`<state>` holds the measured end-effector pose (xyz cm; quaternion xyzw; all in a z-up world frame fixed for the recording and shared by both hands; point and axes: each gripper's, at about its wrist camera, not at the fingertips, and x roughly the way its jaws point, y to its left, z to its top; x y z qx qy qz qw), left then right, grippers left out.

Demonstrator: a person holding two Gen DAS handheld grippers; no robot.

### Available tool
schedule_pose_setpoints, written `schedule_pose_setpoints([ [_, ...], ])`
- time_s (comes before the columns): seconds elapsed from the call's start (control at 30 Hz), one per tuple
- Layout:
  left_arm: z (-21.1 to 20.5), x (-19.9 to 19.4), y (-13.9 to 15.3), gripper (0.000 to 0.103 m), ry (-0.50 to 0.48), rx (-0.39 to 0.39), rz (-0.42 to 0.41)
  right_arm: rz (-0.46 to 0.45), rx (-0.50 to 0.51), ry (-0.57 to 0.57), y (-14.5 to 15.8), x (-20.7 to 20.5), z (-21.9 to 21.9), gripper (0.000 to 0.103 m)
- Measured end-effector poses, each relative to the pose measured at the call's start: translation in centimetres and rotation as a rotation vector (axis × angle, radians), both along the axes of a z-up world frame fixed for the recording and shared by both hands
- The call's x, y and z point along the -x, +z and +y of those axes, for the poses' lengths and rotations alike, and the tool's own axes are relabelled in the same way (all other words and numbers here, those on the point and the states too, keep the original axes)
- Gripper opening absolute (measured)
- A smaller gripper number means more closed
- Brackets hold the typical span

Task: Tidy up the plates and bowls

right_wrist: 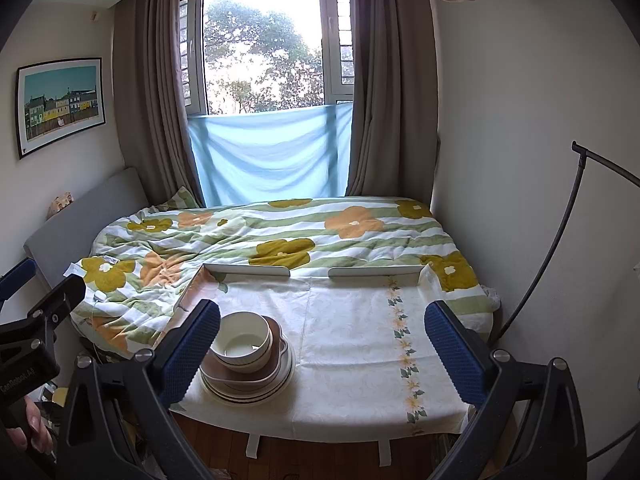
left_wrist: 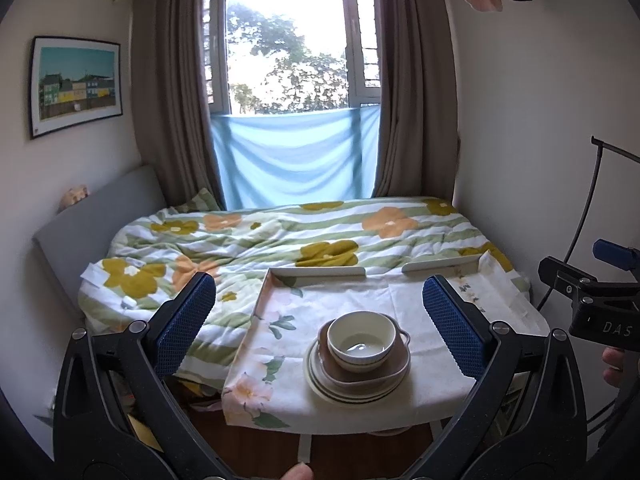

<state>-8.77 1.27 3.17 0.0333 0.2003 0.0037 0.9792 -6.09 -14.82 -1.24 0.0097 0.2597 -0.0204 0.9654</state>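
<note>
Left claw (left_wrist: pixel 319 312) wide, empty, above near edge of counter (left_wrist: pixel 360 292) draped in floral cloth. Right claw (right_wrist: pixel 322 340) wide, empty. Cream ribbed ceramic bowl (left_wrist: pixel 361 340) sat in brown handled dish (left_wrist: pixel 384 372) atop striped cream plates (left_wrist: pixel 320 380), stacked near counter's front left.

A bright window (left_wrist: pixel 286 40) fills the far wall, with trees outside and daylight pouring in. Brown curtains (left_wrist: pixel 172 88) hang on both sides of the window, and a pale blue cloth (left_wrist: pixel 294 160) covers its lower part. Below the window lies a bed (left_wrist: pixel 256 248) under a green-striped quilt with orange and mustard flowers. Left of the window, a framed picture (left_wrist: pixel 75 84) of coloured houses hangs on the cream wall. Wooden floor (right_wrist: pixel 320 454) shows nearest the camera.
</note>
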Motion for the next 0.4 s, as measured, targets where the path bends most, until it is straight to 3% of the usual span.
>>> schedule_pose_setpoints([
  [0.4, 0.79, -0.87, -0.22, 0.103, 0.009, -0.008, -0.025, 0.006, -0.002, -0.004, -0.02, -0.05, 0.22, 0.102],
])
